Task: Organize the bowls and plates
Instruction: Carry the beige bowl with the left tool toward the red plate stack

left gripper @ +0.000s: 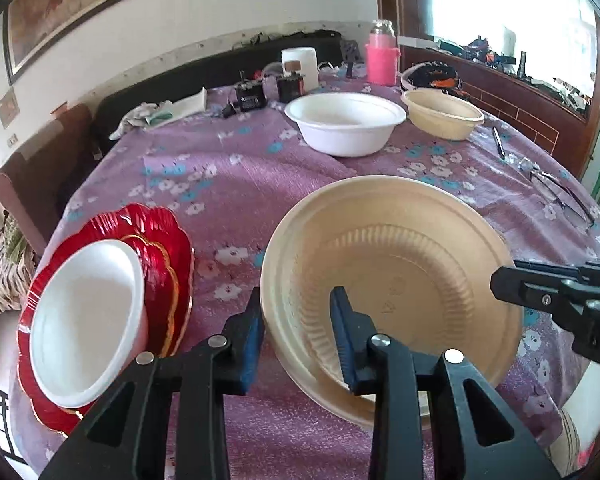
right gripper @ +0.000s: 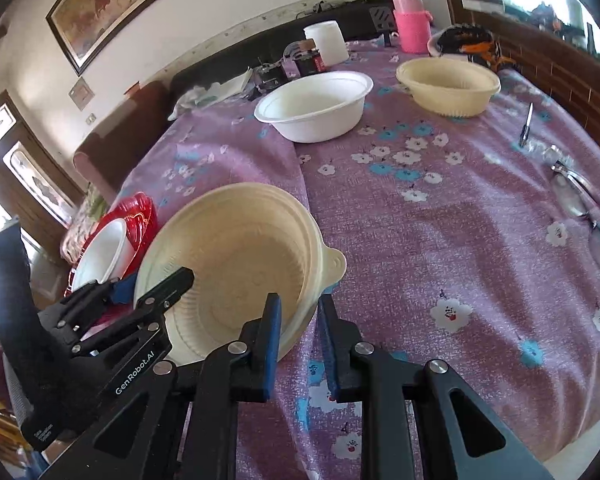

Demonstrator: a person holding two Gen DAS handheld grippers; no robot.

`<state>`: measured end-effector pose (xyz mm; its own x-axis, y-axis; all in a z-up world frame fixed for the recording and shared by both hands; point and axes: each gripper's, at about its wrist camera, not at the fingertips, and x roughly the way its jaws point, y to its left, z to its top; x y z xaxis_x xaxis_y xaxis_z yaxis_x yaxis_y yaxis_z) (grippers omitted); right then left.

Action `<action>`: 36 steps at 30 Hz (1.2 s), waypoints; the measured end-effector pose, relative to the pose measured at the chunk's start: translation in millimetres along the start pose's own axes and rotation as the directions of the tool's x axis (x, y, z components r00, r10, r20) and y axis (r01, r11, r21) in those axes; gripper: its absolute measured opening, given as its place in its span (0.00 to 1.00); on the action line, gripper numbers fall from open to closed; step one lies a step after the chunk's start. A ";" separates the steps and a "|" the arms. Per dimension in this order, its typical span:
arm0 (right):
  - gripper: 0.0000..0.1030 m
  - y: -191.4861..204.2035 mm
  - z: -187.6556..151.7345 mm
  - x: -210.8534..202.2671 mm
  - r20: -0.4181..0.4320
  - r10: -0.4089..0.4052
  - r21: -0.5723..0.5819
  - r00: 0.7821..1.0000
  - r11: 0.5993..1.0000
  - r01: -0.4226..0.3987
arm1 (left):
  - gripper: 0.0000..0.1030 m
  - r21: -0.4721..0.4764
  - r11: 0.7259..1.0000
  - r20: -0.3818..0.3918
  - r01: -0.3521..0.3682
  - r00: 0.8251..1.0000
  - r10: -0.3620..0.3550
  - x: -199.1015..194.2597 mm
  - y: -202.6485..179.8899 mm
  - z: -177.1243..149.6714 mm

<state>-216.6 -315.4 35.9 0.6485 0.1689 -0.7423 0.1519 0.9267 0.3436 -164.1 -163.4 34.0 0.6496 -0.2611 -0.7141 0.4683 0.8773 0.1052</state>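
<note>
Both the left gripper (left gripper: 298,336) and right gripper (right gripper: 298,338) straddle opposite rims of the shallow beige ribbed plastic bowl (left gripper: 396,276), jaws parted; close evenly, then lift level.

Both tools are matte black plastic, each arm a wedge with a triangular cut-out and a round silver pivot screw. The left gripper (left gripper: 298,334) and the right gripper (right gripper: 298,346) carry flat blue pads on their fingers (left gripper: 253,338). White "GenRobot.AI" lettering runs along the left one's side.

Blown-out window (left gripper: 512,0) glare, fisheye warping
</note>
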 end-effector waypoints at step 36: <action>0.20 67.4 -14.6 -32.6 0.191 -0.160 -0.192 0.968 0.961 0.197 | 0.31 -0.067 0.998 0.087 -0.016 0.996 0.022 -31.5 22.5 -6.0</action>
<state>-238.4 -253.5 74.9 0.7464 -0.0488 -0.6637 0.1301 0.9888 0.0736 -177.6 -132.9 54.7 0.7097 -0.2757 -0.6483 0.4162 0.9066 0.0700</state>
